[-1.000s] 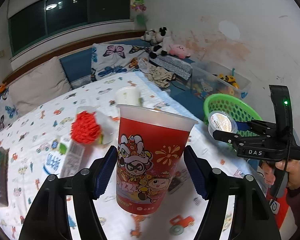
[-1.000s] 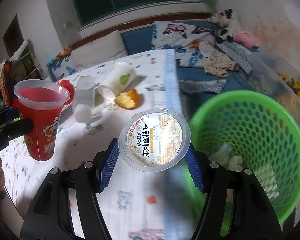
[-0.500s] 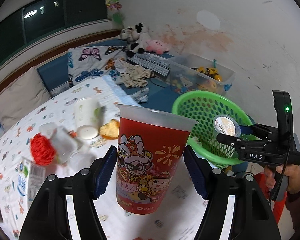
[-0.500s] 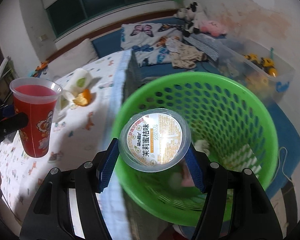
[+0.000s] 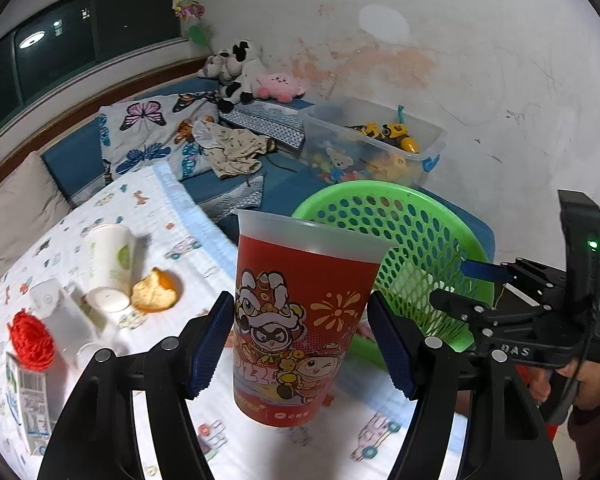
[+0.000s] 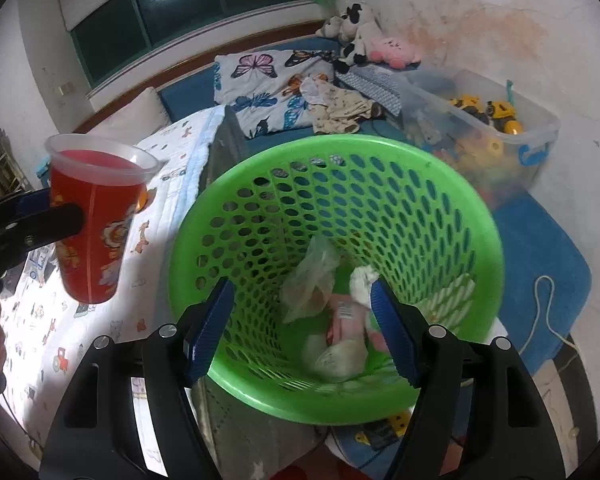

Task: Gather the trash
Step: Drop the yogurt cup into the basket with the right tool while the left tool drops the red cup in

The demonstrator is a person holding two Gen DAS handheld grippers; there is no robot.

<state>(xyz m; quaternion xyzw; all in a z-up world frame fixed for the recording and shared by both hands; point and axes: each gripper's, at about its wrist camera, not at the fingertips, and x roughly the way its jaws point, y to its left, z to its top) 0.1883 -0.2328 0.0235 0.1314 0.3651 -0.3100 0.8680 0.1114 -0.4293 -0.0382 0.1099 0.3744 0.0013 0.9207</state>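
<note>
Right wrist view: the right claw [image 6: 302, 328] hangs spread wide with nothing between its pads, directly above the green basket [image 6: 476, 236], where wrappers [image 6: 340, 344] lie at the bottom. The left claw [image 5: 300, 344] clamps the red cup [image 5: 296, 324], upright, lifted off the patterned counter [image 5: 180, 232] beside the basket.

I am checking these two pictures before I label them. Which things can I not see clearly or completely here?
- Red cup, left wrist view: the left gripper pads cover its sides; its inside is not visible.
- Green basket, left wrist view: the cup hides its left part and the right gripper its right side.
- Trash in the basket, right wrist view: blurred and piled, so single pieces are unclear.
- Carton, left wrist view: cut by the edge.
</note>
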